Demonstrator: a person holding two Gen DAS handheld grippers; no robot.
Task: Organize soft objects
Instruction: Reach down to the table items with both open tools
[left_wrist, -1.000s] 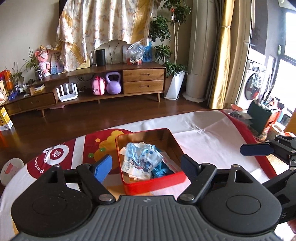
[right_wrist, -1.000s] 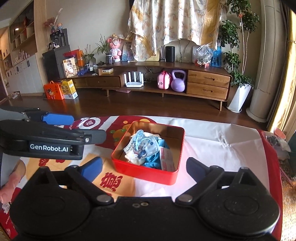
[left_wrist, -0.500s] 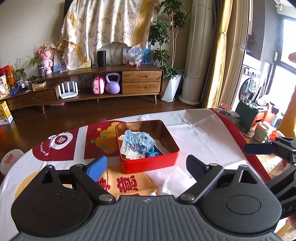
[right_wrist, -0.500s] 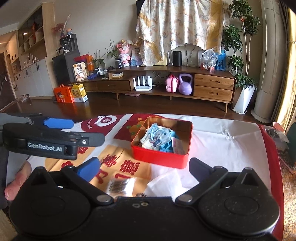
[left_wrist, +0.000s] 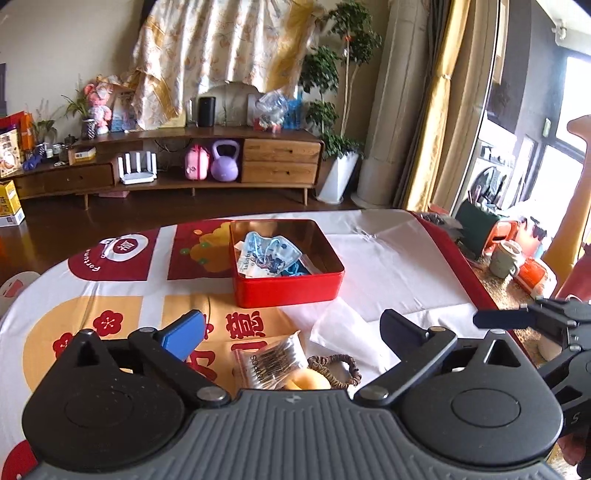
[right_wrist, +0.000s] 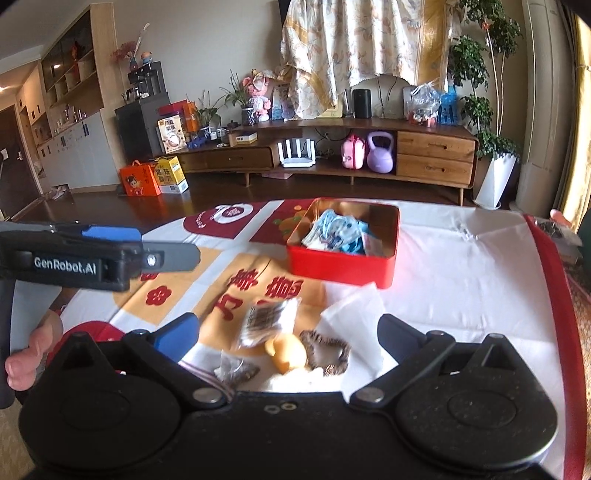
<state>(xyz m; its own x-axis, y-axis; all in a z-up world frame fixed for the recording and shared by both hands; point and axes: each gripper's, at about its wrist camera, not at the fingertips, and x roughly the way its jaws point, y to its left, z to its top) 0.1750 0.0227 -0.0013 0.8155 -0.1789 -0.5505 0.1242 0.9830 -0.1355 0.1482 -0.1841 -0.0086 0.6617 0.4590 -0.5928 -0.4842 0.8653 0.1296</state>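
A red tin box (left_wrist: 291, 288) (right_wrist: 340, 269) sits mid-table and holds blue face masks (left_wrist: 267, 254) (right_wrist: 334, 232). Nearer me lie a clear bag of cotton swabs (left_wrist: 267, 363) (right_wrist: 267, 319), a brown hair scrunchie (left_wrist: 338, 367) (right_wrist: 327, 354), a yellow soft piece (left_wrist: 308, 380) (right_wrist: 286, 354) and a white plastic sheet (left_wrist: 345, 332) (right_wrist: 356, 321). My left gripper (left_wrist: 290, 332) is open and empty above these items. My right gripper (right_wrist: 286, 328) is open and empty over the same pile. A small dark packet (right_wrist: 236, 371) lies by the right gripper's left finger.
The table carries a white, red and yellow printed cloth (left_wrist: 110, 314). The left gripper shows at the left of the right wrist view (right_wrist: 99, 254). A mug (left_wrist: 508, 258) and clutter stand beyond the table's right edge. A wooden sideboard (left_wrist: 184, 166) is across the room.
Both grippers have pulled back from the red box toward me. The swab bag, scrunchie, yellow piece and plastic sheet have come into view between the fingers. Both stay open.
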